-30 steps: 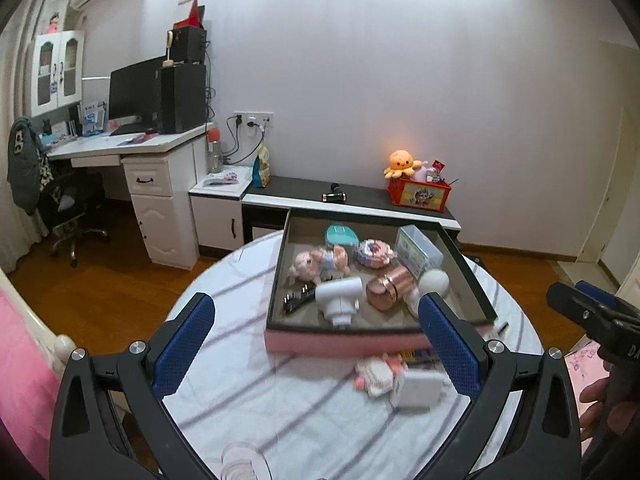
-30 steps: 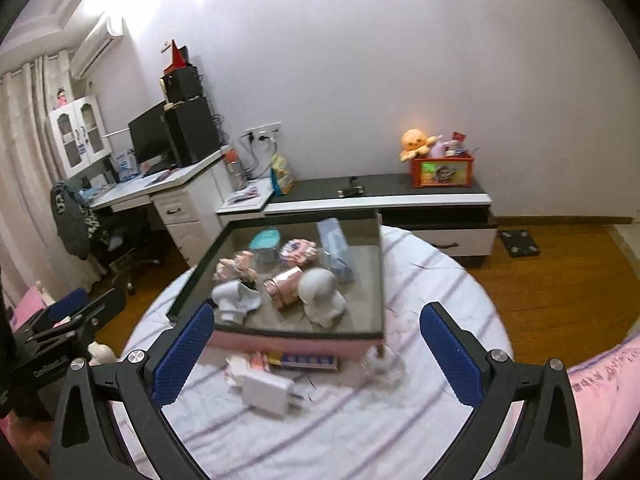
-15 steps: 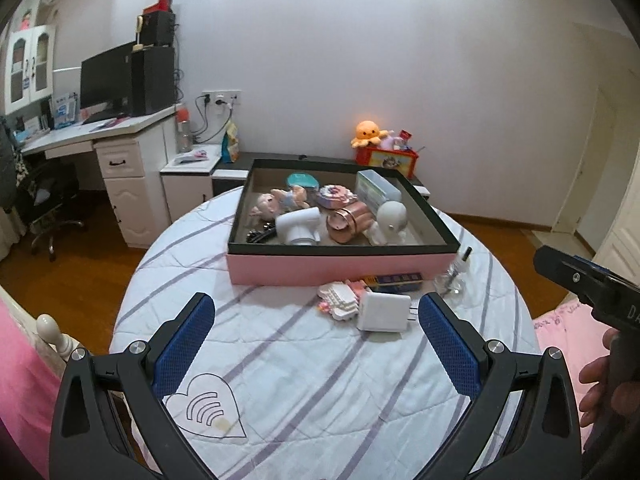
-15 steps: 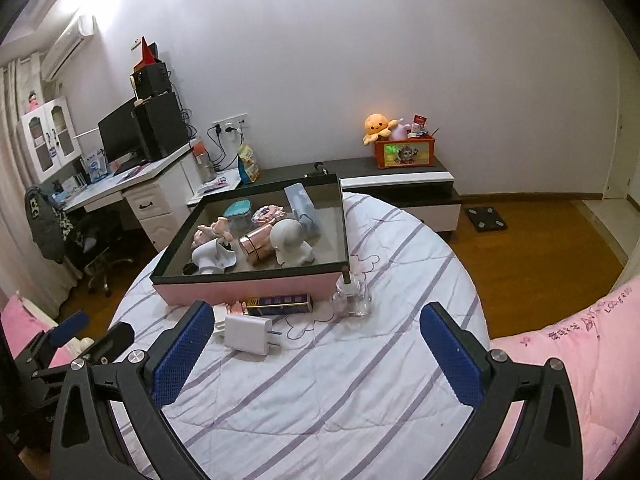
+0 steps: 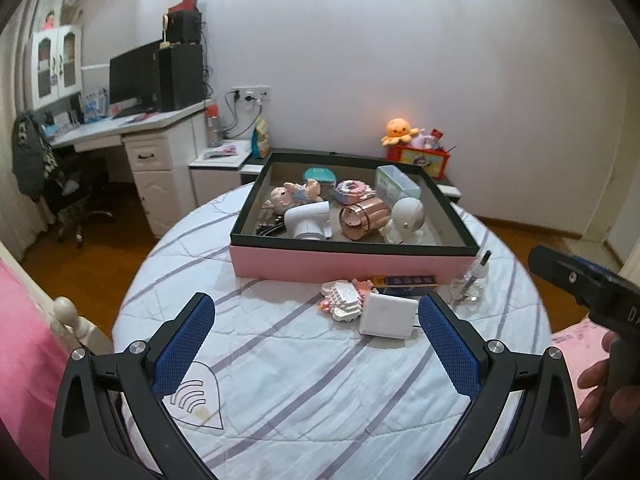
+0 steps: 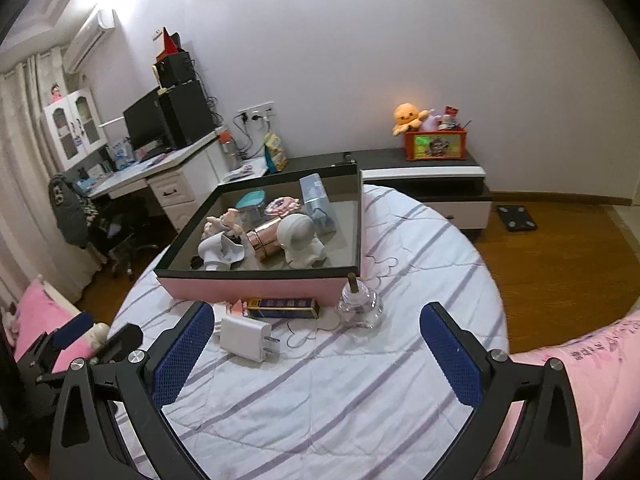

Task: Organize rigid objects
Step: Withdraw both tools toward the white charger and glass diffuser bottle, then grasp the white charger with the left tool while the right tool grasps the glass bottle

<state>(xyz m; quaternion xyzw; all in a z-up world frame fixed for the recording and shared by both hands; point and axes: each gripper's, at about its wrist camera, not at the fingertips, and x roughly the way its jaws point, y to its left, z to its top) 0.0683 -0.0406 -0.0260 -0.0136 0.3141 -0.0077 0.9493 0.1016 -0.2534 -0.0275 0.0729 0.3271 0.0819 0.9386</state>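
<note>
Pink box (image 5: pixel 352 262): front wall hides the lower parts of the items inside. Blue carton (image 6: pixel 282 307): print too small to read. Block toy (image 6: pixel 236 307): mostly hidden behind white charger (image 6: pixel 245 338). Hand (image 5: pixel 600 376) on right claw cut off at frame edge.

Open striped cloth covers the near half of the round surface (image 5: pixel 304 380), leaving clear passage. Farther in, a white charger (image 5: pixel 386 316), a pink block toy (image 5: pixel 344 296), a dark slim box (image 6: pixel 282 307) and a glass bottle (image 6: pixel 358 304) crowd the strip before the pink tray (image 5: pixel 348 264), whose raised wall bars low entry. Bare cloth lies right of the tray.
</note>
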